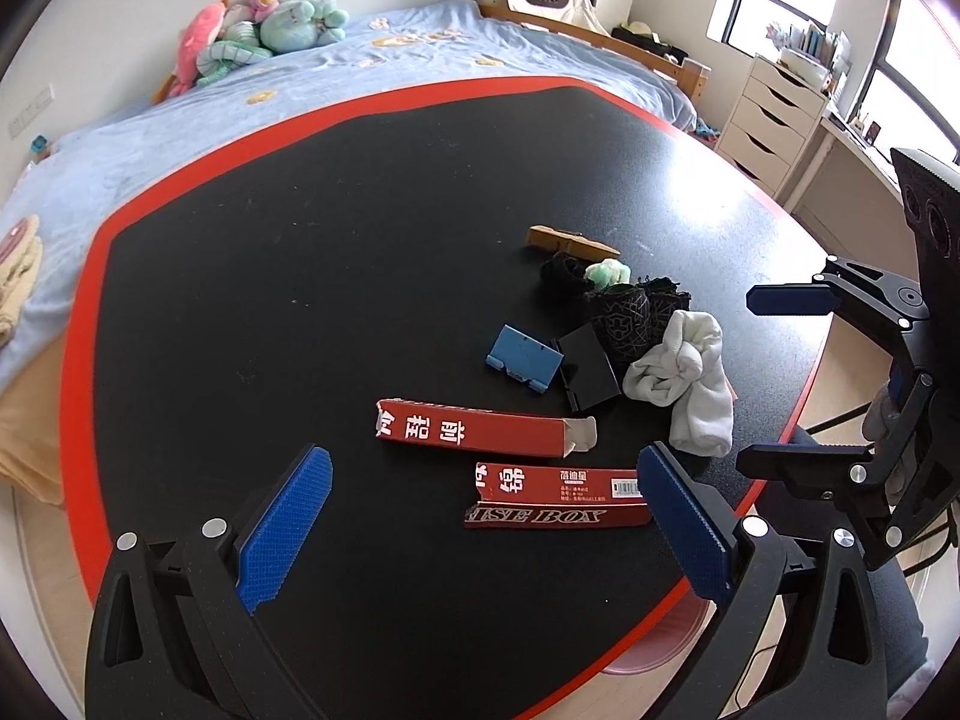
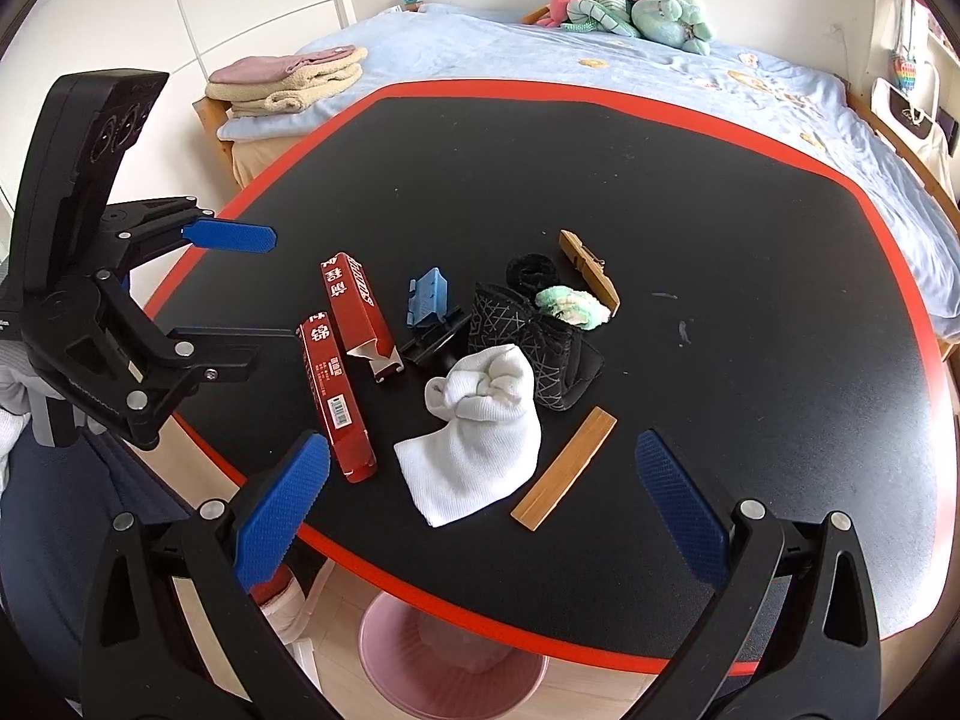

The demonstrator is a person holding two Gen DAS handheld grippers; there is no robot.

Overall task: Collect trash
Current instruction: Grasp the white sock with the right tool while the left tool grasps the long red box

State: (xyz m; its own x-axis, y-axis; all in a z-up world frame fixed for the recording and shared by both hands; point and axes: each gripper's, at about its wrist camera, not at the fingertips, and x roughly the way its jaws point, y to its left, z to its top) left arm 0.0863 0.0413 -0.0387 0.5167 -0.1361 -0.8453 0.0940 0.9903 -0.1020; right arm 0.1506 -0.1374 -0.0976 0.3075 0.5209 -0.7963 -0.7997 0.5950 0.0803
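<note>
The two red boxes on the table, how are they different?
The longer red box lies farther from the table's near edge, with a torn white flap open at one end. The shorter red box lies nearer that edge, shows a barcode label and, along its side, the letters "ISE BOX". Both are red cardboard with white characters, lying flat on the black table, close together.

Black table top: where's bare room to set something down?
The far half of the black table top, toward the blue-sheeted bed, is bare, and so is its right side beyond the wooden clothespin. It is crowded mid-near: torn red cardboard boxes, white sock, bamboo strip.
</note>
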